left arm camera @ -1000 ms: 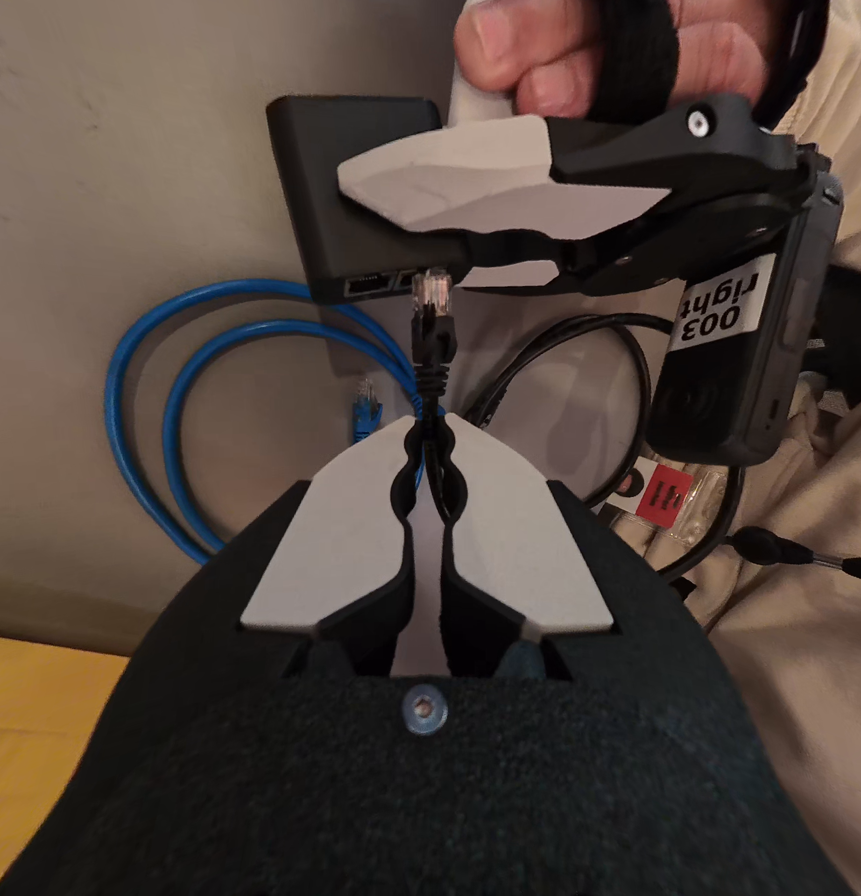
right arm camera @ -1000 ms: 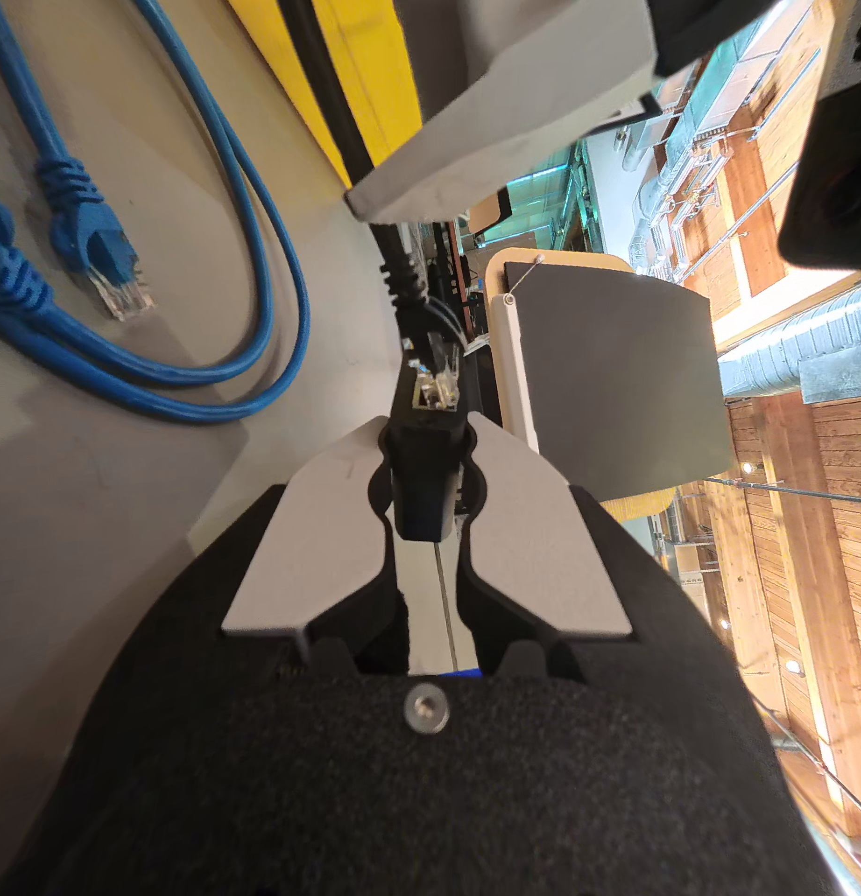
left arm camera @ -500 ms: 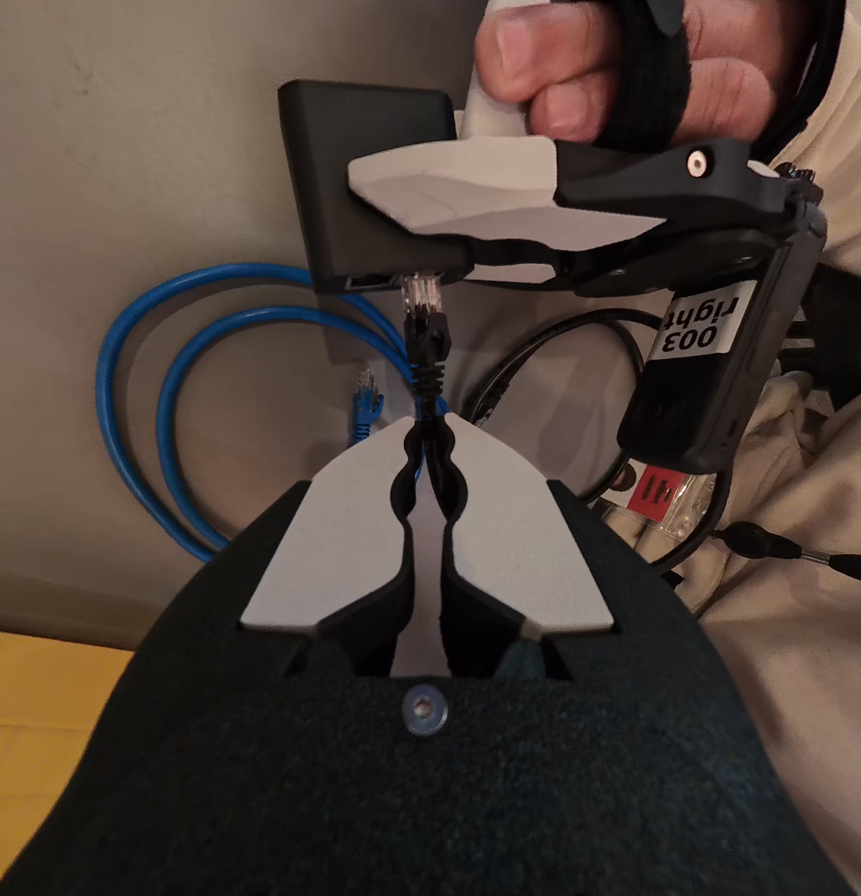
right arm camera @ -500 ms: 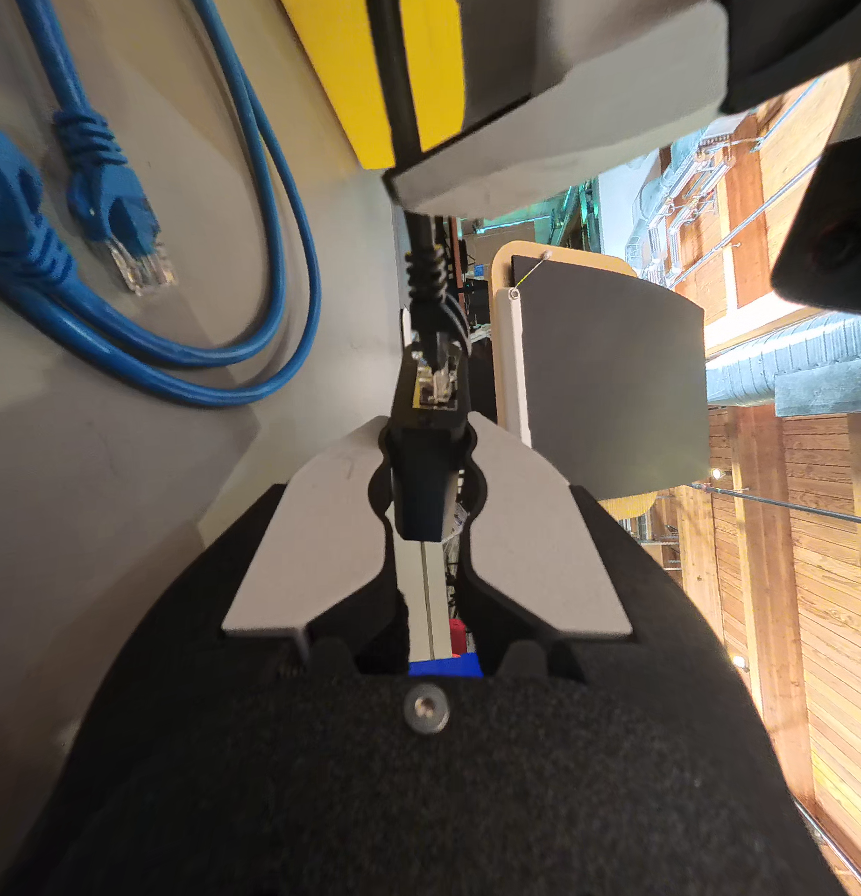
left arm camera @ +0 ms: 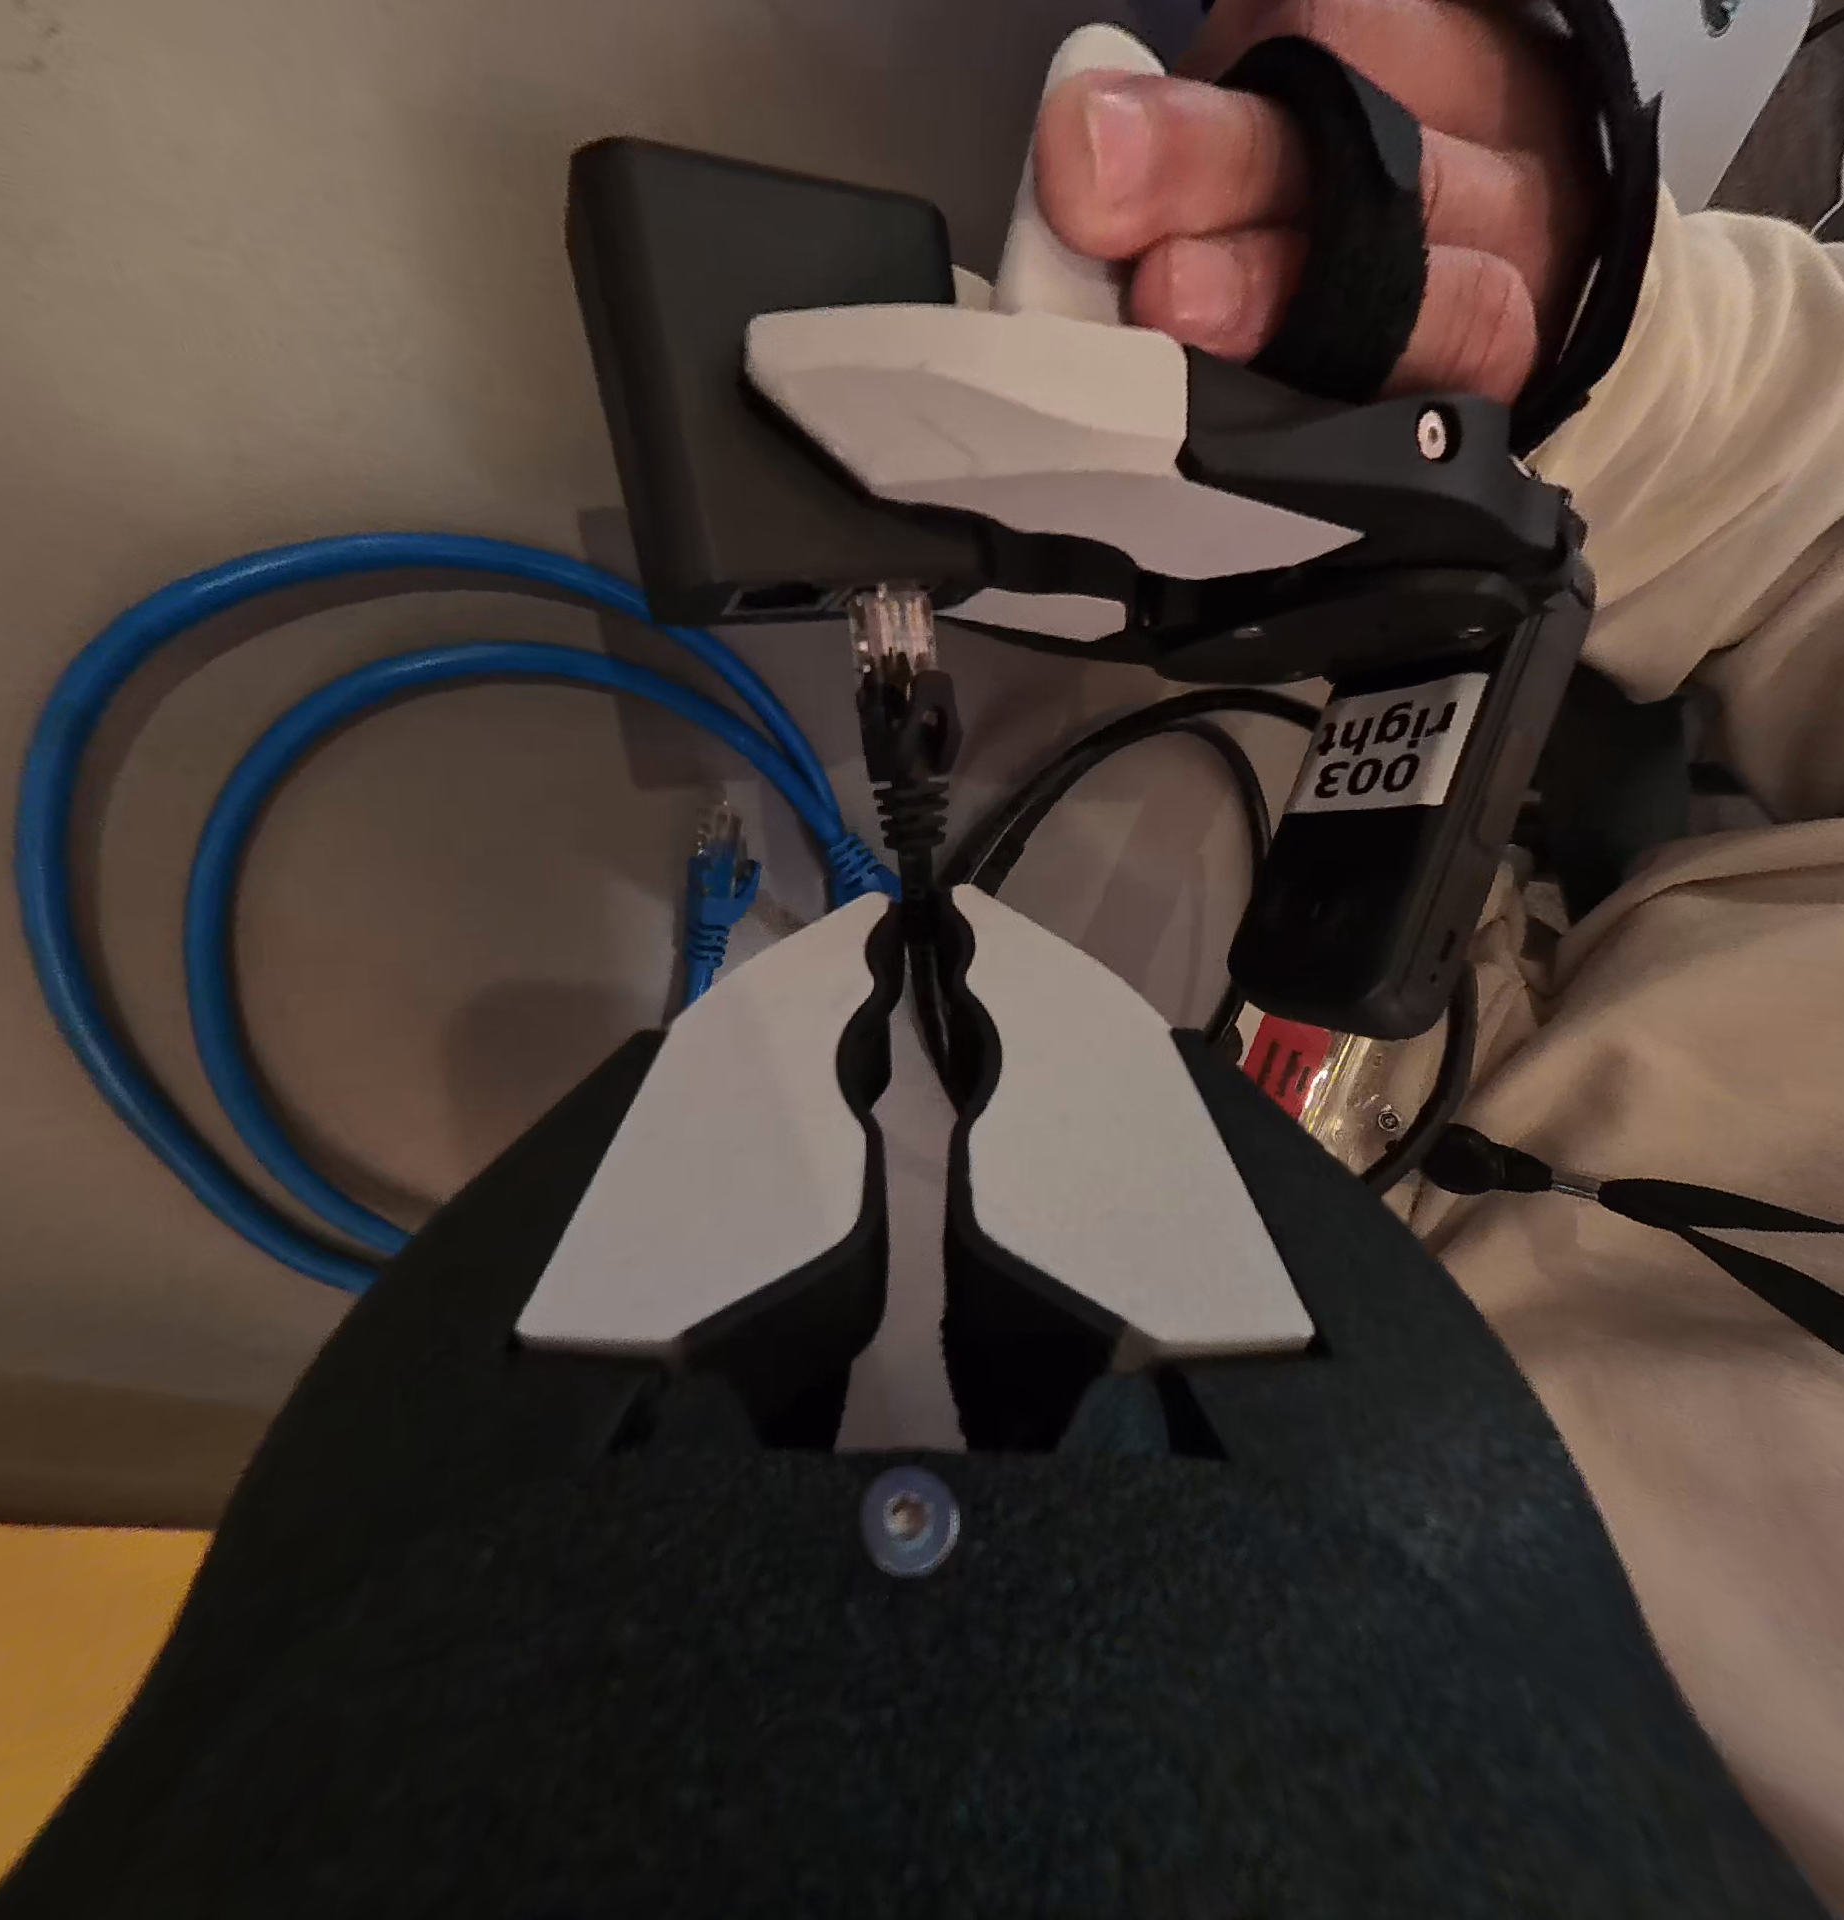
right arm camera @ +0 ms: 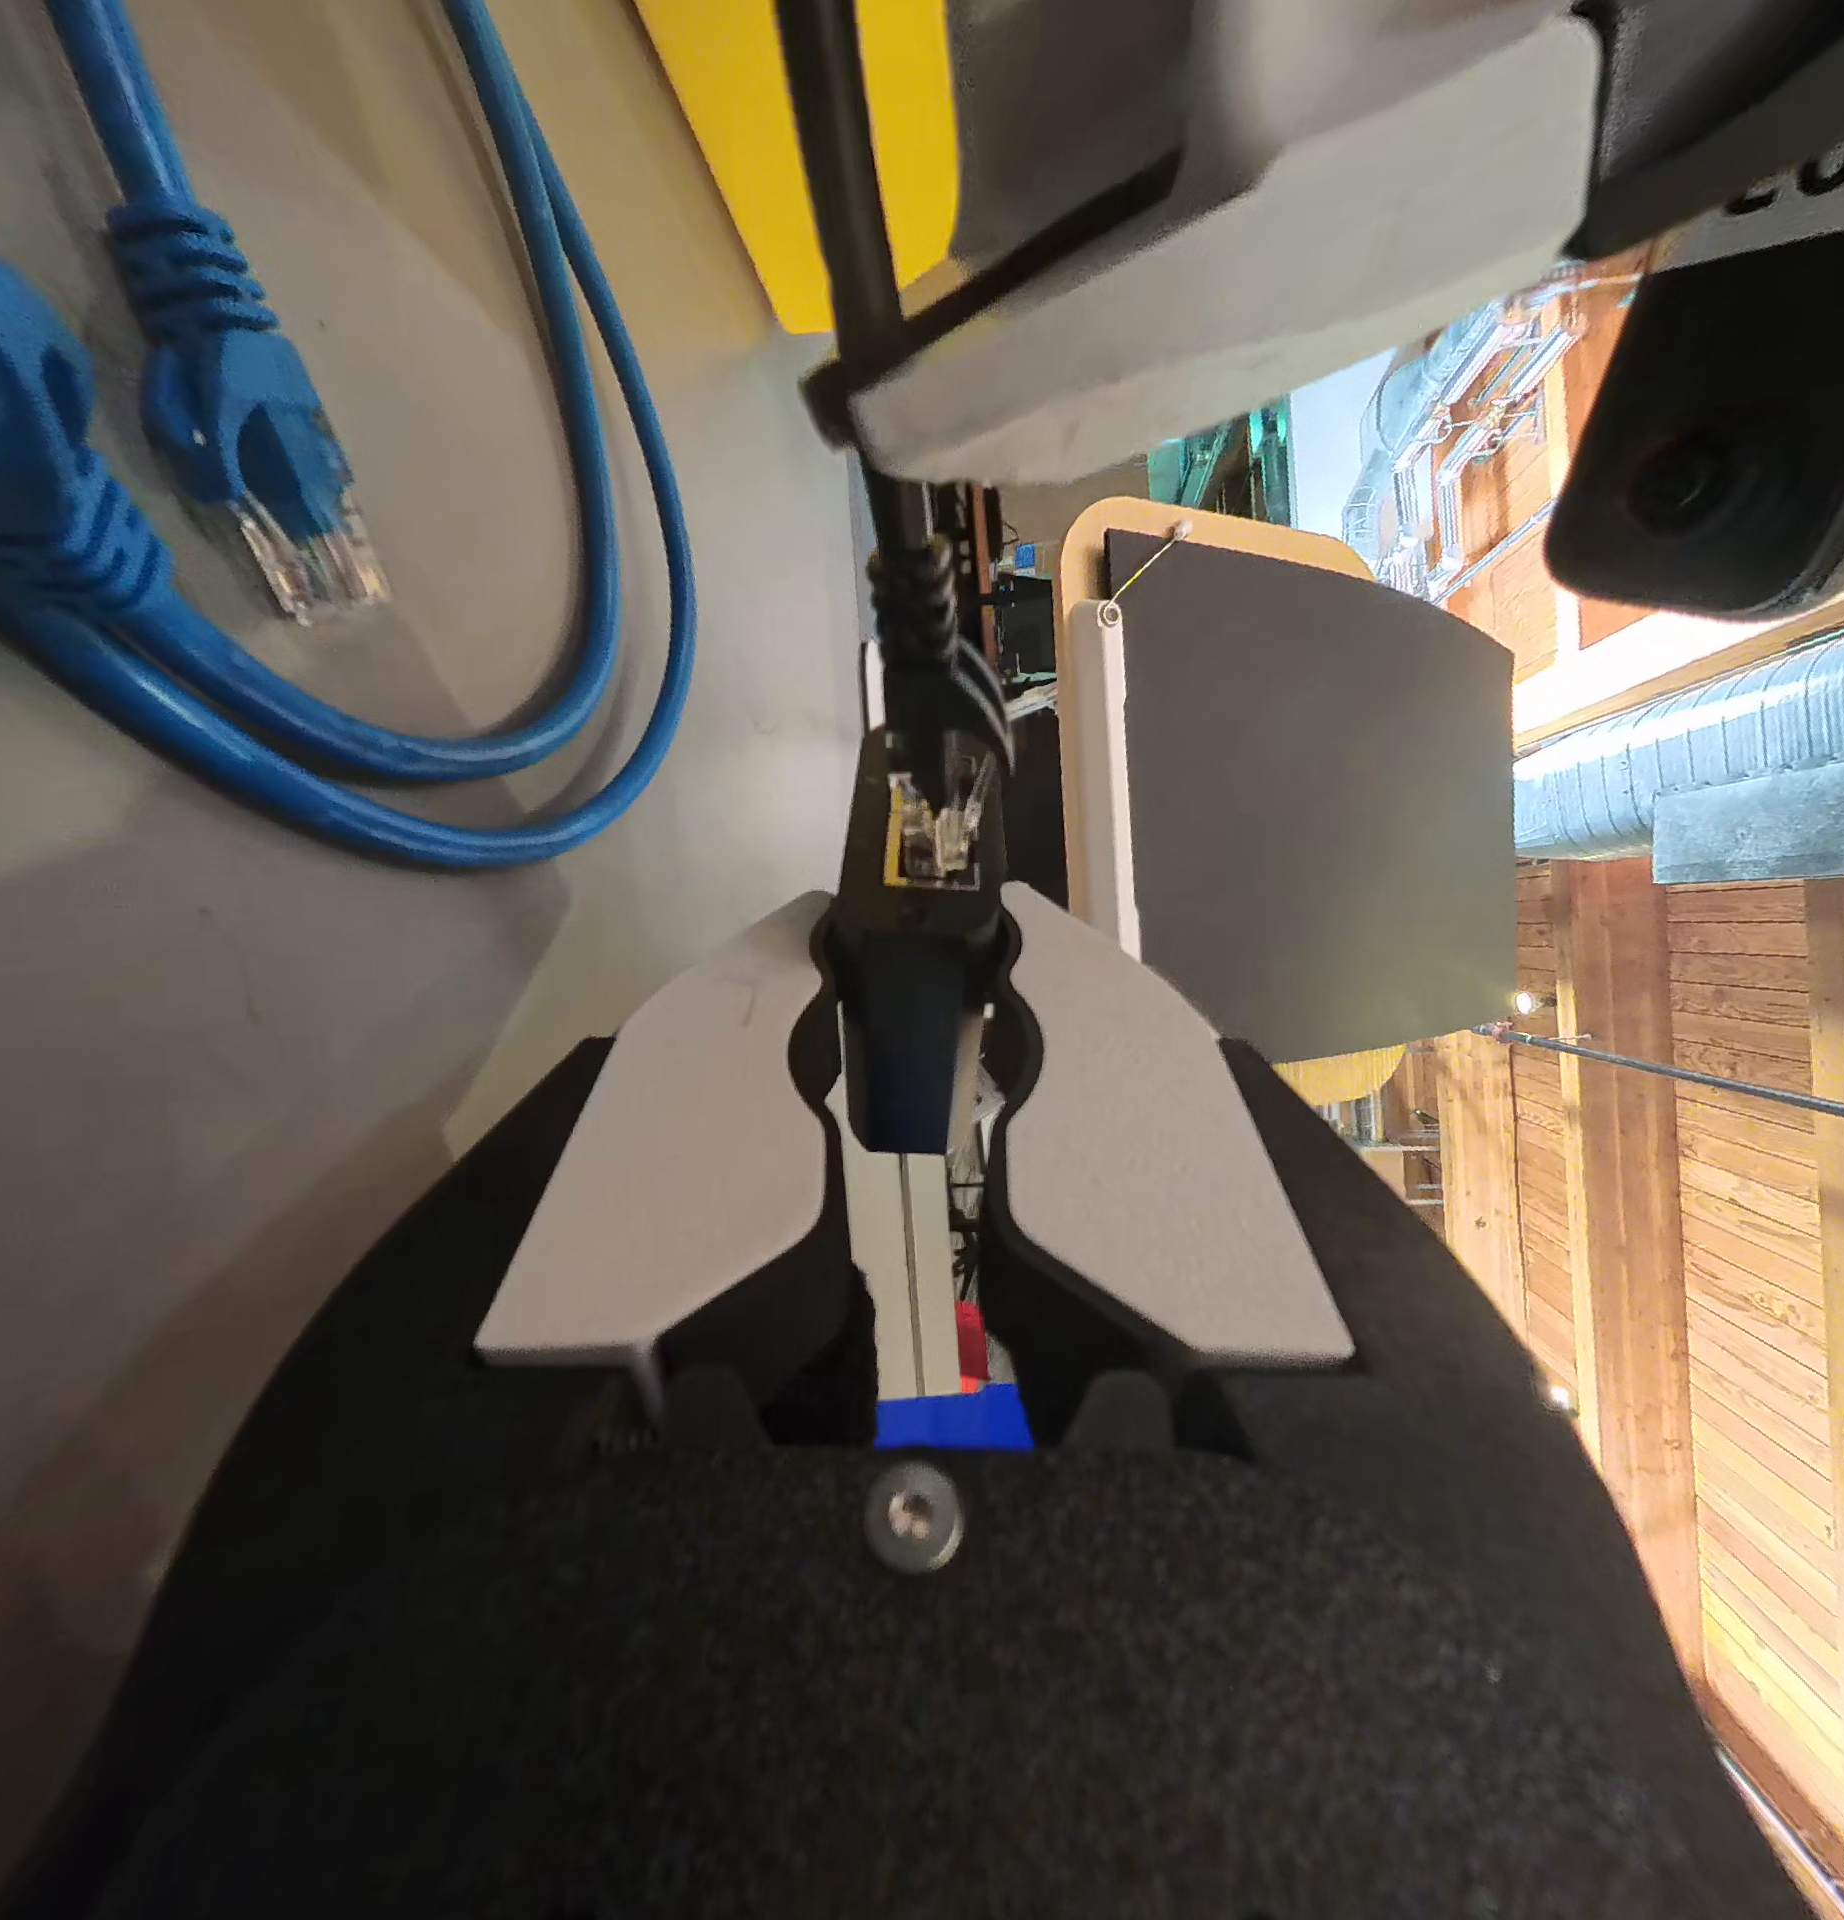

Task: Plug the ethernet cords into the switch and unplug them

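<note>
- Switch (left arm camera: 762,374), a flat black box, is clamped in the jaws of the right gripper (left arm camera: 959,457) and held off the grey bench (left arm camera: 274,260), at the far middle of the left wrist view.
- Black ethernet cord (left arm camera: 902,748) is pinched just behind its boot by the closed jaws of the left gripper (left arm camera: 918,935).
- Over the last second its clear plug (right arm camera: 933,831) has closed on the port row; the tip now sits at a port mouth, seemingly entering, though I cannot tell whether it has latched.
- My judgement: the first plug-in is nearly done; a short straight push should seat it.
- Blue ethernet cord (left arm camera: 274,831) lies looped on the bench to the left, both plugs free.
- Ports: apart from the one being entered, those visible look empty.
</note>
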Demonstrator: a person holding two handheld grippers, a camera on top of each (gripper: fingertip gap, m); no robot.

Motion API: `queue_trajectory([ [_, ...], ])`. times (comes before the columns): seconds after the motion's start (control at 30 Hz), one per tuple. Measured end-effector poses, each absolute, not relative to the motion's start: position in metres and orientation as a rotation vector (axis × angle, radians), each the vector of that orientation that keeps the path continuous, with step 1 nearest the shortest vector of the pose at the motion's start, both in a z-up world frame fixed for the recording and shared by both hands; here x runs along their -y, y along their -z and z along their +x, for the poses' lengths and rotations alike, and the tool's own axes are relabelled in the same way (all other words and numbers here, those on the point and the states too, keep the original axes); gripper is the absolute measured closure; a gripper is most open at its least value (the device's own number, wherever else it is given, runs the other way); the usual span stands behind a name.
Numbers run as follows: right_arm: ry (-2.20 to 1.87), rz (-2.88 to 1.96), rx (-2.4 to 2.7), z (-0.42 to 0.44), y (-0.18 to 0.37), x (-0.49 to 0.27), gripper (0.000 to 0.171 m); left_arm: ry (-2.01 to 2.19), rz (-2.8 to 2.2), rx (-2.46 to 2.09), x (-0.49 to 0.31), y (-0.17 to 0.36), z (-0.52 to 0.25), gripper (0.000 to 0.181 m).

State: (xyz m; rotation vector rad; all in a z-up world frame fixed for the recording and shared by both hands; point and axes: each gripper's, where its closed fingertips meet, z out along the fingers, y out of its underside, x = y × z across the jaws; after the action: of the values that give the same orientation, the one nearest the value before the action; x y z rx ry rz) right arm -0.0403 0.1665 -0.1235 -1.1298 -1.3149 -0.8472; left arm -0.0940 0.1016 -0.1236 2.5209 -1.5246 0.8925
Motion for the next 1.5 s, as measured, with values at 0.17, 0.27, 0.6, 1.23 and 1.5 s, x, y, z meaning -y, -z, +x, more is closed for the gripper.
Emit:
queue_trajectory([
  [0.17, 0.849, -1.140, 1.325, -0.039, 0.126, -0.168, 0.147, -0.932, 2.535, 1.491, -0.102, 0.128, -0.089, 0.176],
  [0.27, 0.864, -1.143, 1.332, -0.038, 0.128, -0.168, 0.147, -0.941, 2.545, 1.476, -0.104, 0.129, -0.089, 0.176],
  [0.6, 0.834, -1.245, 1.296, -0.030, 0.127, -0.169, 0.147, -0.885, 2.686, 1.661, -0.114, 0.123, -0.080, 0.177],
  [1.23, 0.691, -1.357, 1.185, -0.036, 0.119, -0.160, 0.147, -1.031, 3.144, 2.009, -0.106, 0.106, -0.077, 0.176],
  [1.5, 0.716, -1.338, 1.216, -0.039, 0.122, -0.156, 0.147, -1.076, 3.183, 1.941, -0.110, 0.110, -0.080, 0.177],
])
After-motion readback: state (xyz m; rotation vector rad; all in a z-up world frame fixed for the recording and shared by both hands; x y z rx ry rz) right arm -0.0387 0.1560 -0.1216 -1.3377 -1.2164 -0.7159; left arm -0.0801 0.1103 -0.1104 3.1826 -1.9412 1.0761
